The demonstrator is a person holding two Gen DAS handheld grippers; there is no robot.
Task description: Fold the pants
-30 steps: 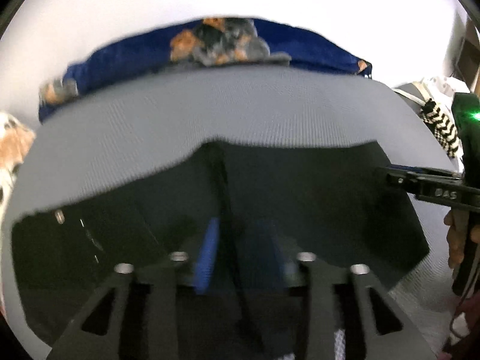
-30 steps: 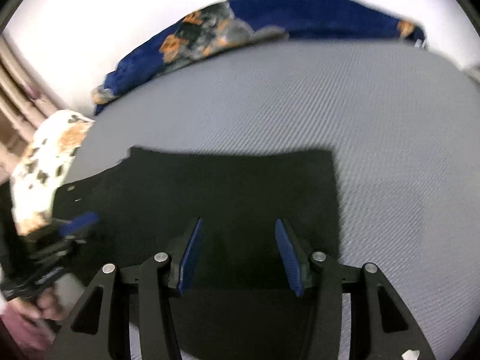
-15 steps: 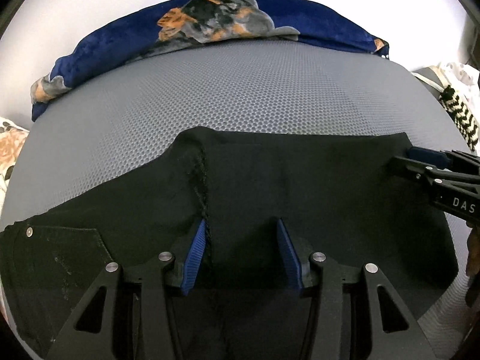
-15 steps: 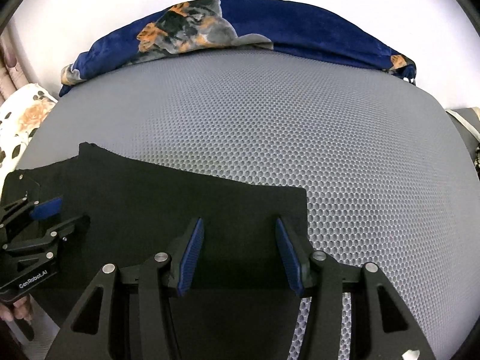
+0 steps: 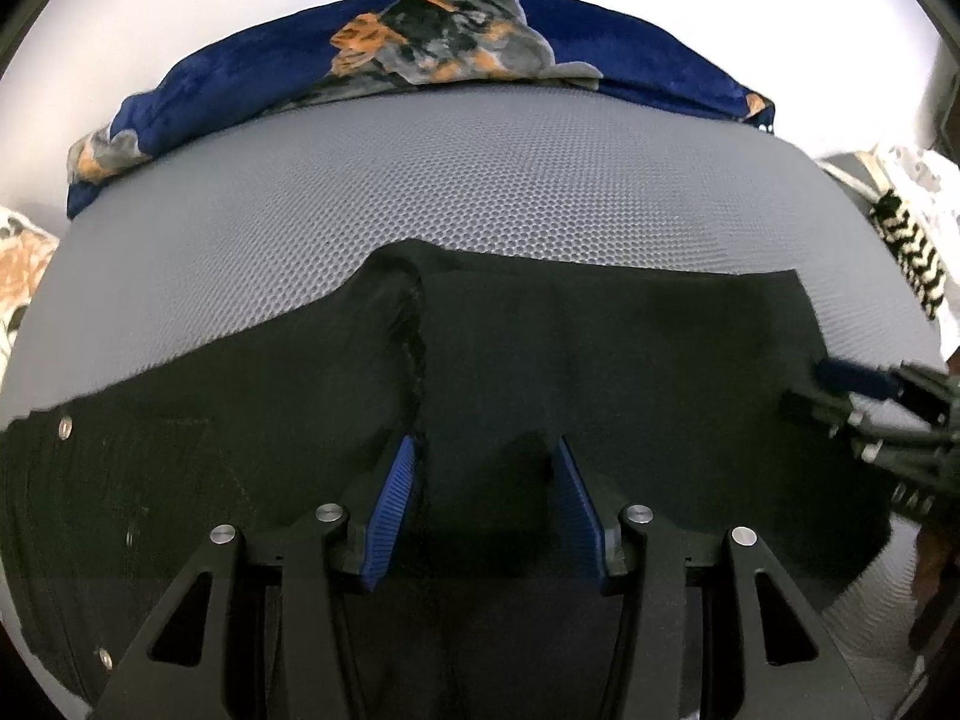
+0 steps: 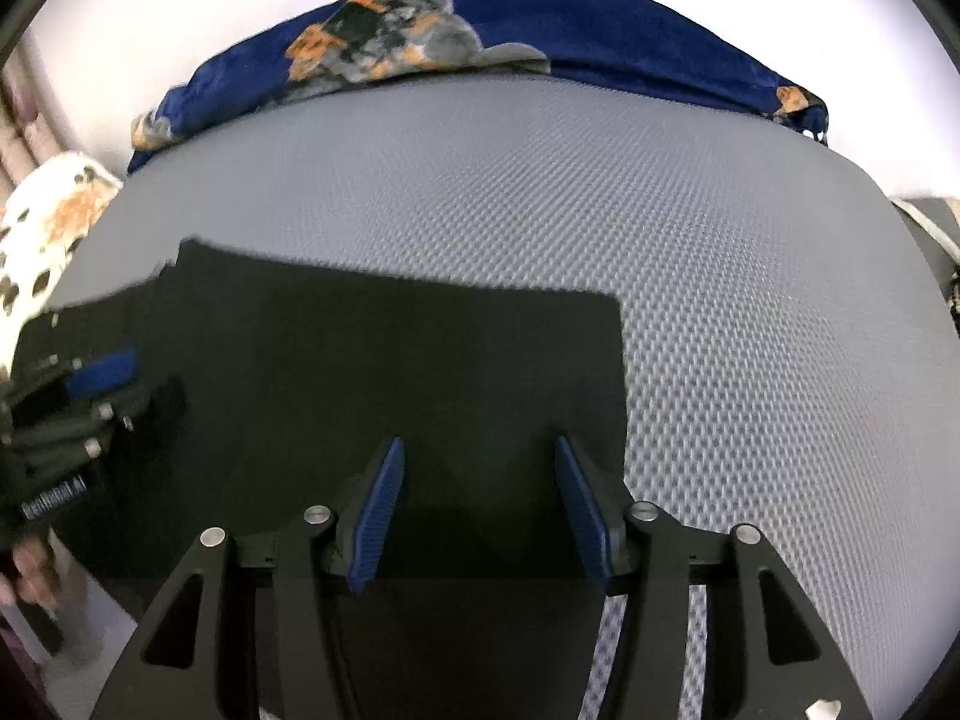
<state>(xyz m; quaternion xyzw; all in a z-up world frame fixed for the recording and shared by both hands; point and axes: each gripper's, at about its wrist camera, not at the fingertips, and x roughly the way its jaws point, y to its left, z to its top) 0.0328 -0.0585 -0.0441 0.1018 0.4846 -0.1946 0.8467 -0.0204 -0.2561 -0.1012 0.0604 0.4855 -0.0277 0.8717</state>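
Black pants (image 5: 600, 360) lie flat on grey mesh bed (image 5: 480, 180), long axis left-right, frame centre. Left tongs (image 5: 483, 501) and right tongs (image 6: 480, 498) half-open over them, right just widened, gripping nothing.

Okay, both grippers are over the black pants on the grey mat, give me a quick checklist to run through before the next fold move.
1. Left gripper jaws apart over the cloth: ok, nothing pinched between the pads.
2. Right gripper jaws apart: ok, and they have just been opening further, with only flat cloth beneath.
3. Black pants lying flat on the grey mat: mostly ok, but a raised crease runs up from the left gripper.
4. Leg-end edge straight near the right gripper: ok.
5. Blue blanket clear of the pants: ok.
6. Layers under the top cloth aligned: cannot tell.
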